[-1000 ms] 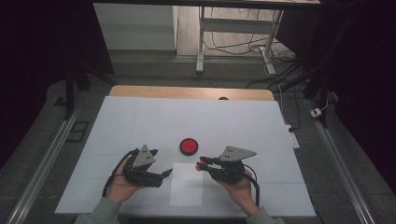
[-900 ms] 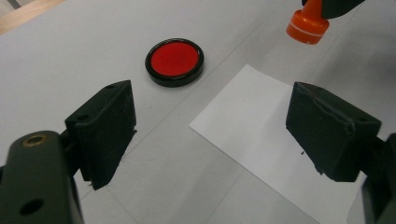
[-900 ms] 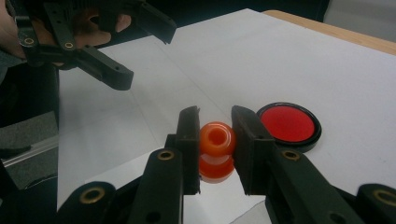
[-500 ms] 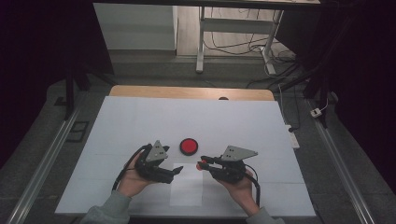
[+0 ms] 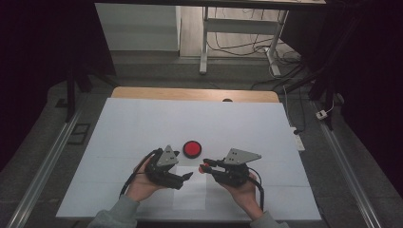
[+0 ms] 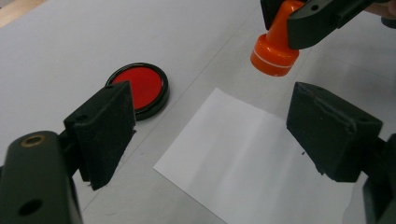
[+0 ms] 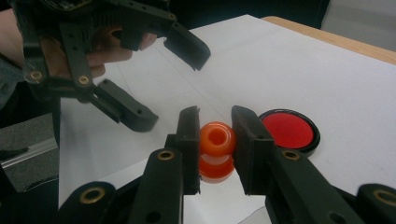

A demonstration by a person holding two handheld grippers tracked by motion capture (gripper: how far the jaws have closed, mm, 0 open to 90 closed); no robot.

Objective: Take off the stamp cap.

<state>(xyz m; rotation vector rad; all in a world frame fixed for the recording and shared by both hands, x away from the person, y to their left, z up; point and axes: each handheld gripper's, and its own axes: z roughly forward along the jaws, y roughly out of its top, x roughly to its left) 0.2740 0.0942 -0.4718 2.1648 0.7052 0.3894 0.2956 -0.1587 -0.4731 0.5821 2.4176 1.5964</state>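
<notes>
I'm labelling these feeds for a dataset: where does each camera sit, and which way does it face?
High view: above the person's side, looking forward and down at the table; both hands and grippers show.
Left gripper view: rides the left gripper, facing the paper between its open jaws.
Right gripper view: rides the right gripper, shut on the stamp.
Shared: all show the ink pad.
</notes>
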